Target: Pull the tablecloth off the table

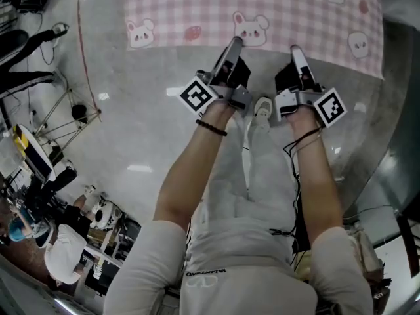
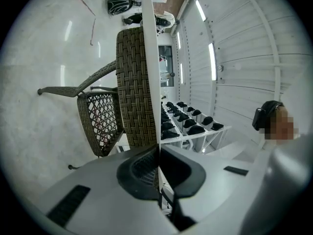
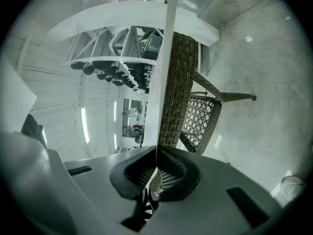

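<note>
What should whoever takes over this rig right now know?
Left tool: shut on the near edge of the tablecloth.
Right tool: shut on the same edge, beside the left one.
The tablecloth lies spread flat ahead; a chair stands beyond it.
Done: both grips are set.
Left to do: pull the tablecloth off toward you, probably best with both sides kept even.

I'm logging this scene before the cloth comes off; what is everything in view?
tablecloth: one, pink check with bunny prints, top of the head view
wicker chair: one, brown, beyond the cloth's edge
shelf: one, white, rows of dark items on it
floor: one, grey, glossy, below the cloth
shoe: one, white, between the grippers
left gripper: one, grey and black, shut on the tablecloth's near edge
right gripper: one, grey and black, shut on that edge
</note>
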